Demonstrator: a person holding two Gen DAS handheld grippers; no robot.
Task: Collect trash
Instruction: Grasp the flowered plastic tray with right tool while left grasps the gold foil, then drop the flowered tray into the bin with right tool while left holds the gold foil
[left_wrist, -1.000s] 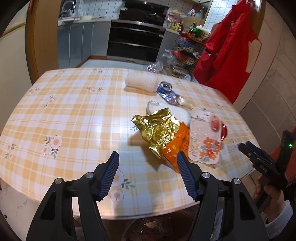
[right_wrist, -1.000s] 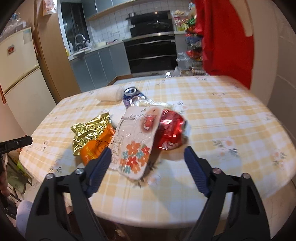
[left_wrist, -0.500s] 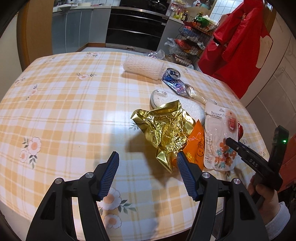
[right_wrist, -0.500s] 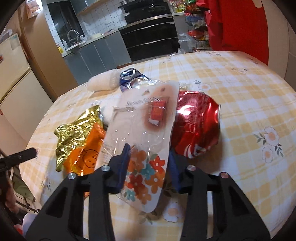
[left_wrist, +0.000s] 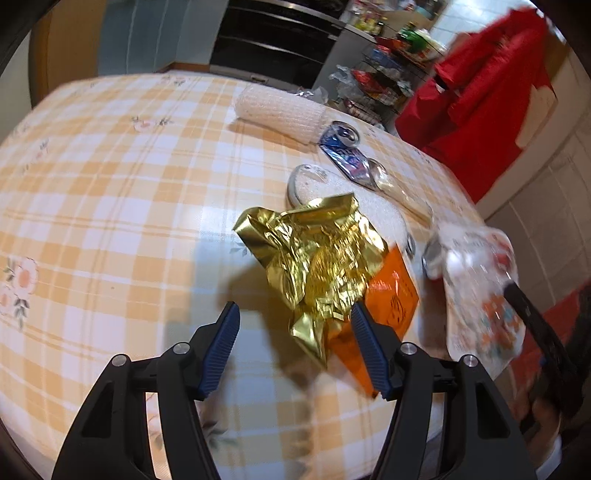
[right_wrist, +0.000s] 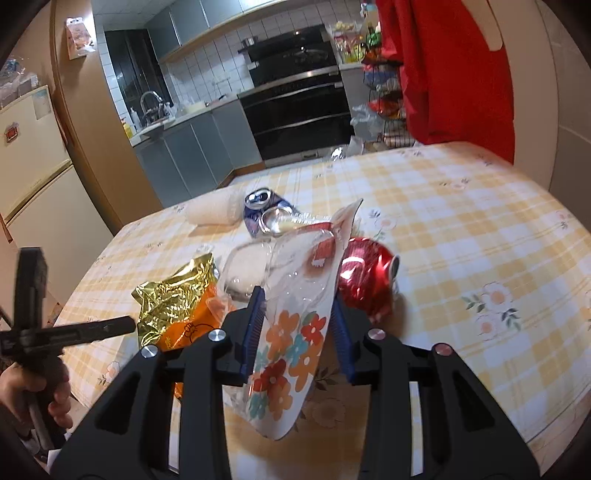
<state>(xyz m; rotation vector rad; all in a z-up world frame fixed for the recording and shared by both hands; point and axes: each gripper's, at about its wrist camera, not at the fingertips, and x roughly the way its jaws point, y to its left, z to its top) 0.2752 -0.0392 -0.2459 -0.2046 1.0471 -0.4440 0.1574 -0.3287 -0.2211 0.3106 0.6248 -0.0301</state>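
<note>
While right gripper (right_wrist: 298, 328) clamps floral pkg (right_wrist: 291, 343) — label unreadable.

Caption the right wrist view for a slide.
Right gripper lifts the floral blister pack off the checked table, red can behind.

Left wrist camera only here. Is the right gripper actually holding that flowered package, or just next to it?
Observer: Holding it. In the right wrist view the right gripper is shut on the flowered package, with one blue pad against each side edge.
Operator: Is it off the table?
Observer: It looks lifted. Its lower end hangs free above the checked tablecloth.
Operator: Anything hidden behind it?
Observer: A crushed red can lies on the cloth just right of the package.
</note>
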